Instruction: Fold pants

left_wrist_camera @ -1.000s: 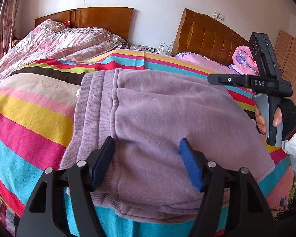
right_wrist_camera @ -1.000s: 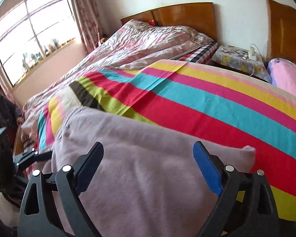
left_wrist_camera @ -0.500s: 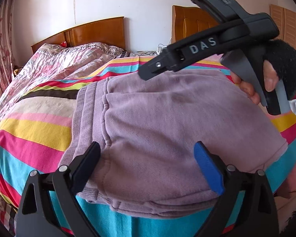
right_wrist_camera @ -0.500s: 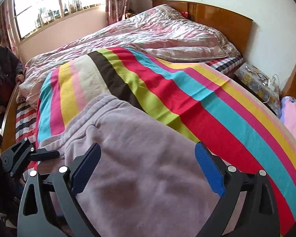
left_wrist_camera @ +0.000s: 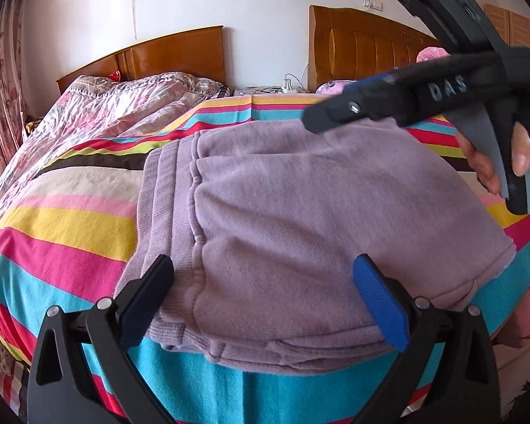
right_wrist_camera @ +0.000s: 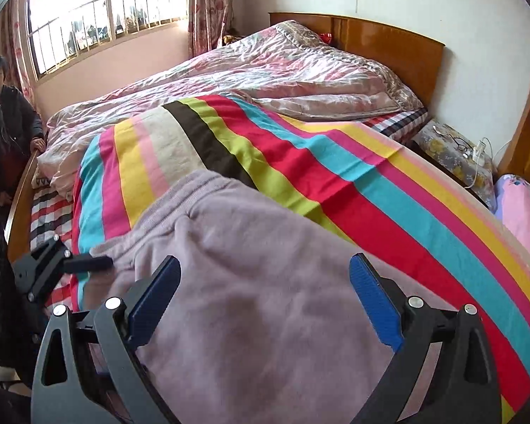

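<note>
The lilac pants [left_wrist_camera: 300,212] lie folded into a thick stack on the striped bedspread [left_wrist_camera: 63,226], ribbed waistband at the left. My left gripper [left_wrist_camera: 265,293] is open and empty, just in front of the stack's near edge. My right gripper [right_wrist_camera: 265,296] is open and empty, hovering over the pants [right_wrist_camera: 265,282] from the right side. It shows in the left wrist view as a black tool [left_wrist_camera: 424,95] held above the far right of the stack. The left gripper's tip shows in the right wrist view [right_wrist_camera: 70,265] at the waistband end.
A pink quilt [right_wrist_camera: 265,67] lies bunched on the far half of the bed by the wooden headboard [left_wrist_camera: 173,56]. A nightstand [right_wrist_camera: 452,155] with cables stands between two beds. A person [right_wrist_camera: 3,123] stands at the foot rail by the window.
Both grippers have lifted and drawn back from the pants. The right gripper has swung left across the stack. The left gripper's jaws have opened wider.
</note>
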A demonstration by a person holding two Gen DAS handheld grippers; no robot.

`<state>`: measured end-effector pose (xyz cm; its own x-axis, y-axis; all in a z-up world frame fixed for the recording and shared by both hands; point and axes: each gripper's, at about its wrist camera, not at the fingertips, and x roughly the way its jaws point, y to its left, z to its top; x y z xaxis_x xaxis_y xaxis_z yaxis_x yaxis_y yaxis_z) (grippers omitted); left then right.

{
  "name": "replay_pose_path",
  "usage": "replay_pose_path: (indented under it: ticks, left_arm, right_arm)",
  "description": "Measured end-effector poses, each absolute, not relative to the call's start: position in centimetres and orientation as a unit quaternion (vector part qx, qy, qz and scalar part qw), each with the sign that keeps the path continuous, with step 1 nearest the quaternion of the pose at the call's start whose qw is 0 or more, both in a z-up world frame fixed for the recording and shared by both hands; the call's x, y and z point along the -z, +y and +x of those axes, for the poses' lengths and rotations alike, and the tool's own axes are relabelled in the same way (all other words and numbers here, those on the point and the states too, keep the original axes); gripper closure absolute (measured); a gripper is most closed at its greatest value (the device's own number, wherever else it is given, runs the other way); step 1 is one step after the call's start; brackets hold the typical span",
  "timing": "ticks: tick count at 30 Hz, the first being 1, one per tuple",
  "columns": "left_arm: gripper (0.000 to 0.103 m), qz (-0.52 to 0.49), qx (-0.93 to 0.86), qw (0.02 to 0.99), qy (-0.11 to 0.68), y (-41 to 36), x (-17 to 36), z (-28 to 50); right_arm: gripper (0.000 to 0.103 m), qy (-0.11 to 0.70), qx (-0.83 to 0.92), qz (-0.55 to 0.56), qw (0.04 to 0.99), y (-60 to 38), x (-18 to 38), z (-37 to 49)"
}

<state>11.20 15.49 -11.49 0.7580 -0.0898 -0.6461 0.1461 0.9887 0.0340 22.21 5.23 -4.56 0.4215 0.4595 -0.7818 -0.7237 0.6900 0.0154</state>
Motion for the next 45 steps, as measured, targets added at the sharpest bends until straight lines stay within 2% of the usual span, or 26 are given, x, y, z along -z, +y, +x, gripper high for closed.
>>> replay_pose_path:
  ticks: [2, 8, 13, 14, 21, 25, 28, 31, 33, 37, 40, 45]
  left_arm:
    - [0.001, 0.042, 0.06, 0.936, 0.345, 15.3, 11.6, 11.5]
    - [0.001, 0.047, 0.055, 0.932, 0.355, 15.1, 11.5, 11.9]
    - [0.001, 0.049, 0.044, 0.932, 0.357, 15.0, 11.7, 12.3]
    - [0.001, 0.052, 0.041, 0.931, 0.358, 14.9, 11.8, 12.4]
    - [0.001, 0.056, 0.027, 0.933, 0.355, 14.8, 12.1, 12.9]
    - [0.001, 0.056, 0.01, 0.936, 0.348, 14.3, 12.2, 12.9]
    - [0.001, 0.054, 0.003, 0.933, 0.356, 14.3, 12.0, 13.1]
    - [0.001, 0.026, -0.017, 0.928, 0.371, 14.7, 10.9, 13.1]
    - [0.001, 0.003, -0.059, 0.934, 0.352, 14.8, 8.5, 11.6]
    - [0.001, -0.002, -0.091, 0.967, 0.237, 13.6, 1.6, 5.3]
    - [0.001, -0.003, -0.112, 0.979, 0.171, 12.2, -2.1, 1.3]
    - [0.001, -0.024, -0.125, 0.978, 0.168, 10.2, -2.4, -0.8]
  right_arm:
    - [0.011, 0.431, -0.294, -0.184, 0.833, 2.6, 6.9, 22.1]
    - [0.011, 0.399, -0.301, -0.055, 0.864, -4.9, 4.6, 15.5]
    - [0.01, 0.419, -0.288, -0.105, 0.855, -5.3, 9.0, 10.6]
    - [0.01, 0.399, -0.294, -0.088, 0.864, -6.1, 9.1, 9.8]
    - [0.008, 0.388, -0.279, -0.041, 0.877, -8.8, 7.8, 8.8]
    - [0.007, 0.43, -0.265, -0.033, 0.863, -9.3, 10.9, 8.5]
    - [0.006, 0.429, -0.242, -0.048, 0.869, -9.9, 10.5, 6.8]
    - [0.006, 0.382, -0.245, -0.01, 0.891, -11.9, 7.0, 4.5]
    - [0.006, 0.326, -0.241, 0.0, 0.914, -13.2, 3.6, 2.2]
    - [0.005, 0.214, -0.207, 0.022, 0.954, -14.8, -1.6, -2.8]
    - [0.004, 0.149, -0.189, 0.041, 0.97, -15.1, -3.5, -5.3]
    - [0.004, 0.18, -0.18, 0.084, 0.963, -13.4, -2.0, -4.2]
